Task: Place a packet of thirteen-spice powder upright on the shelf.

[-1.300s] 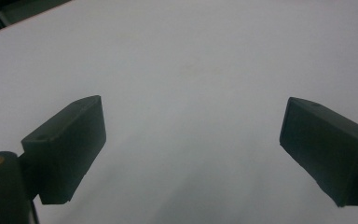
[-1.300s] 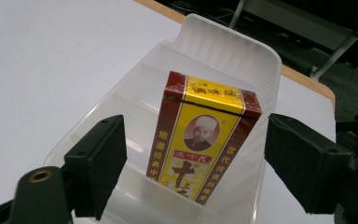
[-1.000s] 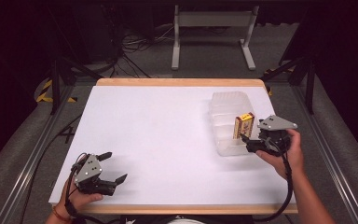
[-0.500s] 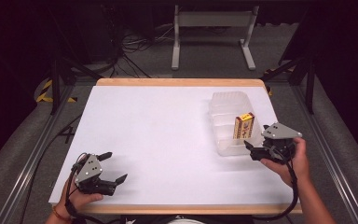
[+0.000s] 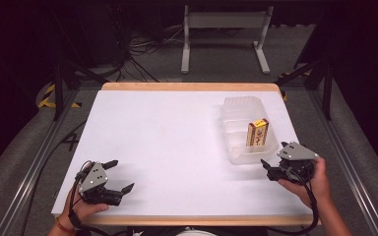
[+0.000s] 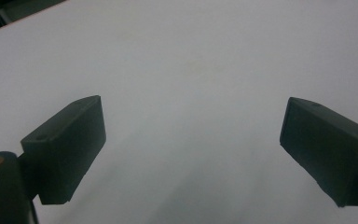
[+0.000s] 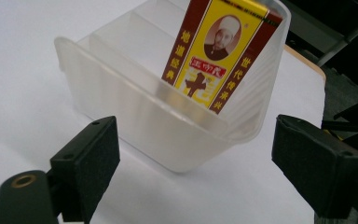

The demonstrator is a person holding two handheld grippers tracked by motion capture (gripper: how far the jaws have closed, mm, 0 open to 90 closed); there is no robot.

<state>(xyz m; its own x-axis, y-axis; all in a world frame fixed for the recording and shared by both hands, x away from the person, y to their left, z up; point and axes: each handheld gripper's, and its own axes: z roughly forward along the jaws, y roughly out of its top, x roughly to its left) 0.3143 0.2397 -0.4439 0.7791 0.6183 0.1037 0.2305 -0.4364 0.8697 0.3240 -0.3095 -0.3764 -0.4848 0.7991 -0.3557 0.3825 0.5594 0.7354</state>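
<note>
Box is in the tub, and the right hand lets go

High view: the yellow box point(image 5: 258, 132) stands in the clear tub point(image 5: 236, 110); right gripper point(image 5: 267, 168) sits just beside the tub, jaws apart, empty. Left gripper point(image 5: 120, 176) rests far from the tub, jaws wide apart, holding nothing. Right gripper view: its jaws have just been opening, with nothing between them. I think the drop is done; next, pull back.
</note>
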